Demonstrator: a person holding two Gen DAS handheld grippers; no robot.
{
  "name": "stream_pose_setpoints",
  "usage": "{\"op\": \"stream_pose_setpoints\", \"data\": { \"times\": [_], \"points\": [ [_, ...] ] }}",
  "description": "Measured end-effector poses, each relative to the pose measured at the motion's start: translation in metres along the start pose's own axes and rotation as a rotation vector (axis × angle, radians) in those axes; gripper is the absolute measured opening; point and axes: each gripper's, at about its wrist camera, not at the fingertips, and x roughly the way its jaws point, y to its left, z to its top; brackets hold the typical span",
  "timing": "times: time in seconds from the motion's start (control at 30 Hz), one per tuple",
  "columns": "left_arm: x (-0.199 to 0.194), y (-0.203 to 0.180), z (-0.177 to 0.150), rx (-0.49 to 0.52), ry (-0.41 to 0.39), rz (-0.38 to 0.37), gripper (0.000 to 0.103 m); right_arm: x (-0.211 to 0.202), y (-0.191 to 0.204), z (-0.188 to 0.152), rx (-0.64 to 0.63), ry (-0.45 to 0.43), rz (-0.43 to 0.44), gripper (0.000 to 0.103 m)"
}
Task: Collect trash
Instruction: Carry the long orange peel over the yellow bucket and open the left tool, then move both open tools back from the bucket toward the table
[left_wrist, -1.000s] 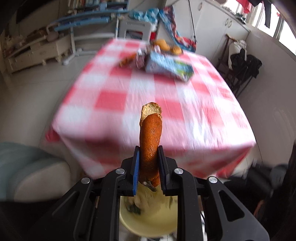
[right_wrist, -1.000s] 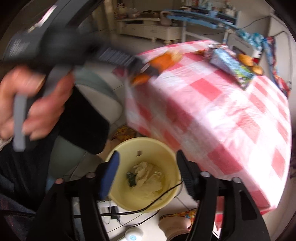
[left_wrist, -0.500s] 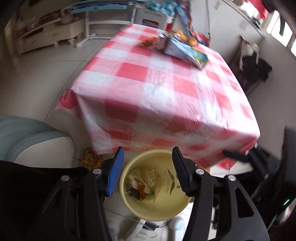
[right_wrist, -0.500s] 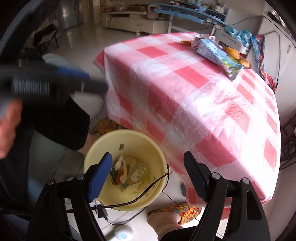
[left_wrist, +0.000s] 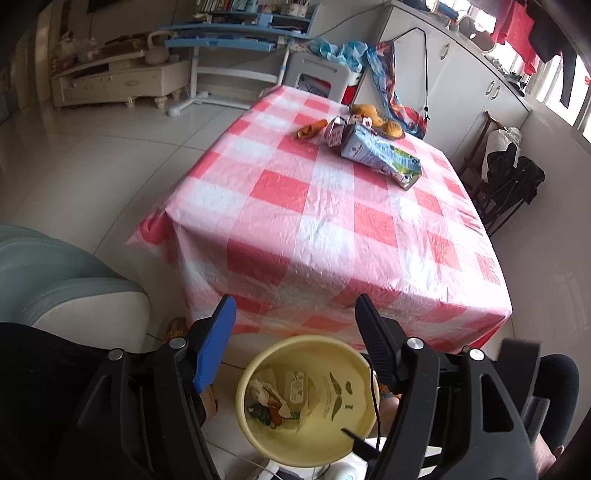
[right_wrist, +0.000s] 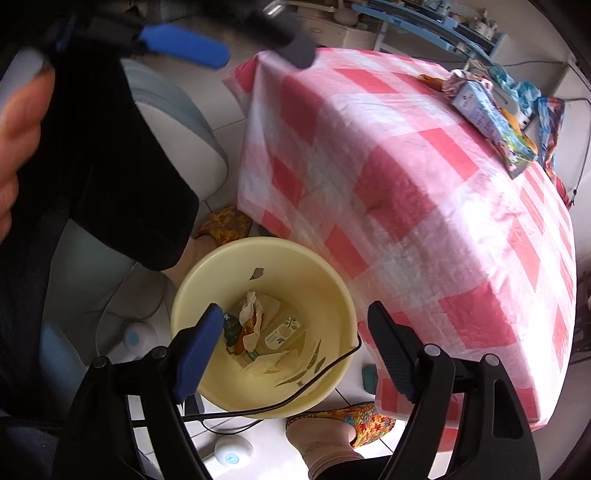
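Left gripper (left_wrist: 295, 310) just opened wide, empty, above yellow bin (left_wrist: 354, 439), right gripper (right_wrist: 297, 314) agape, empty

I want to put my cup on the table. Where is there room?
The table's near half is bare, from the front edge up to the carton. The far end is crowded: carton, peel, wrappers and oranges bunch together.

Daylit room with pale glossy floor tiles (left_wrist: 85, 155), cream low cabinet (left_wrist: 118, 83) at upper left, blue-and-white desk (left_wrist: 229, 48) at top centre, white cupboards (left_wrist: 461, 85) at upper right beside bright windows (left_wrist: 554, 92), grey-green sofa arm (left_wrist: 55, 280) at lower left.
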Motion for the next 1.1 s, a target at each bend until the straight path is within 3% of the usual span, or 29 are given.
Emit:
{"op": "stream_pose_setpoints", "data": {
  "times": [0.2, 0.53, 1.1],
  "points": [
    [-0.009, -0.006, 0.002, 0.021, -0.074, 0.045, 0.075, 0.006, 0.015, 0.0, -0.064, 0.015, -0.021, 0.079],
    [-0.009, -0.001, 0.009, -0.027, -0.107, 0.075, 0.08, 0.001, -0.003, -0.005, -0.006, -0.003, -0.059, 0.081],
    [-0.002, -0.003, 0.015, -0.051, -0.119, 0.116, 0.083, -0.036, -0.038, -0.003, 0.166, -0.168, -0.144, 0.084]
  ]
}}
